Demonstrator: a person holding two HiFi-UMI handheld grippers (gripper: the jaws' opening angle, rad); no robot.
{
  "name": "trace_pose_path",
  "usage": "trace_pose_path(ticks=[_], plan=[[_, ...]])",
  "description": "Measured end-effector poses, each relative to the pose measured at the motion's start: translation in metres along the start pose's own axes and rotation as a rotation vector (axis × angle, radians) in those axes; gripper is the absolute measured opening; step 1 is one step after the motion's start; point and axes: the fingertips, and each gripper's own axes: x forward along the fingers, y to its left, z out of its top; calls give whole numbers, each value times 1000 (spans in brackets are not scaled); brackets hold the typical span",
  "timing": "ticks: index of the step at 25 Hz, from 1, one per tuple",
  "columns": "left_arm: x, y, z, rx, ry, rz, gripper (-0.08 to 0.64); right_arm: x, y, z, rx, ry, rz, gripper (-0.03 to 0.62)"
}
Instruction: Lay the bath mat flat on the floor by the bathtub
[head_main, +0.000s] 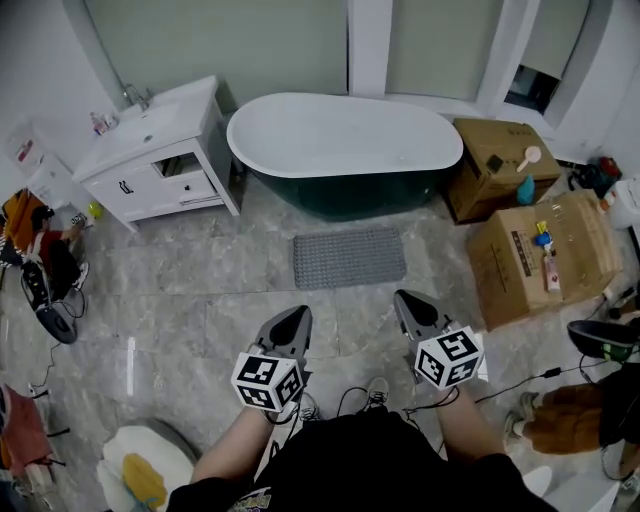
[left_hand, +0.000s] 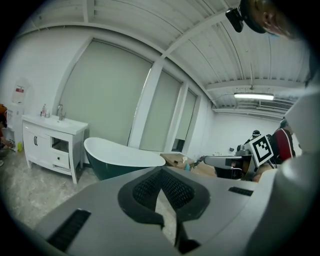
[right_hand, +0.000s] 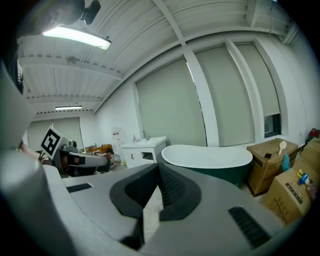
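Note:
A grey bath mat (head_main: 349, 258) lies flat on the marble floor, just in front of the white and dark green bathtub (head_main: 345, 150). My left gripper (head_main: 296, 316) and right gripper (head_main: 405, 298) are held side by side nearer to me than the mat, apart from it and pointing toward the tub. Both are shut with nothing between the jaws. In the left gripper view the jaw tips (left_hand: 161, 170) meet in front of the bathtub (left_hand: 120, 157). The right gripper view shows its tips (right_hand: 159, 166) closed too, with the bathtub (right_hand: 210, 156) beyond. The mat is hidden in both gripper views.
A white vanity cabinet (head_main: 160, 150) stands left of the tub. Two cardboard boxes (head_main: 540, 255) with small items on them sit at the right. Cables and shoes lie on the floor near my feet, and a person sits at the far left edge (head_main: 45, 255).

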Motion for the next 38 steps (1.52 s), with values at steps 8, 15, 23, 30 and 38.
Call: trace_pose_path(ticks=[8,15,23,30,38], plan=[[-26,31,0,-3,-7,-35,17,9,44,-3,-15,7,-33,17],[-38,38,0,6,4,-60,17,10,62,-6,-7,1,-52,17],[-41,37,4,24,13,-80,17,8,66,-7,14,-15,-66,15],[-46,39,3,3,-3,-80,17,6,70,-13,25,-22,-76,15],[-50,40,-2,-8,-5,-77,17,3,73,-17,33,-27,-84,15]])
